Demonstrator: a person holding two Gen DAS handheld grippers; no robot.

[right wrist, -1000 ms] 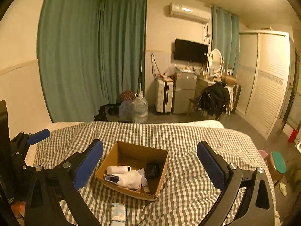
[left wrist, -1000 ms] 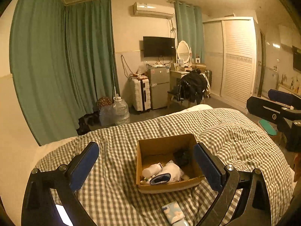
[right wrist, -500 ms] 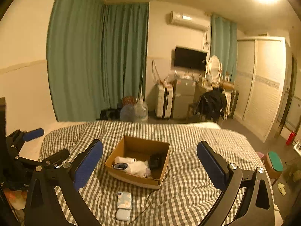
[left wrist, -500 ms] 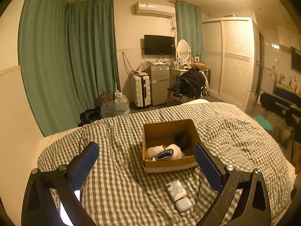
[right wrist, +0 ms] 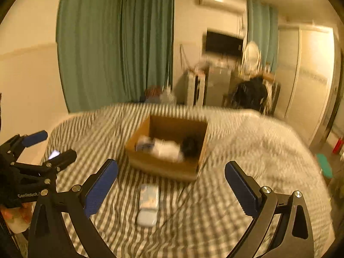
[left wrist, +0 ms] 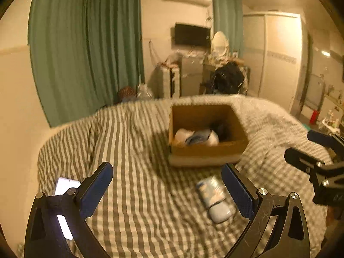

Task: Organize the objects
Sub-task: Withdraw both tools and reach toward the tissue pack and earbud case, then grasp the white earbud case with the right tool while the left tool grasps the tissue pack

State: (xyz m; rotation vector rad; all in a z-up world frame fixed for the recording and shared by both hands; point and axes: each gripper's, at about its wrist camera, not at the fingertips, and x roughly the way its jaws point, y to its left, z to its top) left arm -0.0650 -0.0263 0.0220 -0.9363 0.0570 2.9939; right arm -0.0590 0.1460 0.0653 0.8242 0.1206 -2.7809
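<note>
- Left wrist view: the left tongs (left wrist: pixel 167 190) were spread wide with nothing between the blue pads, held above the checked bed cover (left wrist: pixel 133 142).
- The cardboard box (left wrist: pixel 205 133) sat open-topped on the bed ahead and a little right of the tongs. A white item and a dark item lay inside, too blurred to name. An open box suited dropping things in from above.
- A pale flat packet (left wrist: pixel 209 190) and a pale blue item (left wrist: pixel 220 211) touching its near end lay on the cover just short of the box, close by the right pad. They were probably the things left to put away.
- A lit phone (left wrist: pixel 64 186) lay at the bed's left edge, apart from the rest.
- The right tongs (left wrist: pixel 311 148) showed at the right edge, also raised over the bed.
- Right wrist view: the right tongs (right wrist: pixel 171 185) were likewise spread and empty, pointing toward the box (right wrist: pixel 169 167), which sat well apart from them.
- The packet (right wrist: pixel 149 196) and blue item (right wrist: pixel 147 218) lay almost centred between the pads, end to end, so this side looked better placed to take them.
- The left tongs (right wrist: pixel 53 146) hovered at the left, apparently spread, near the phone (right wrist: pixel 53 154).
- Both views were motion-smeared, so fine detail could not be read.
</note>
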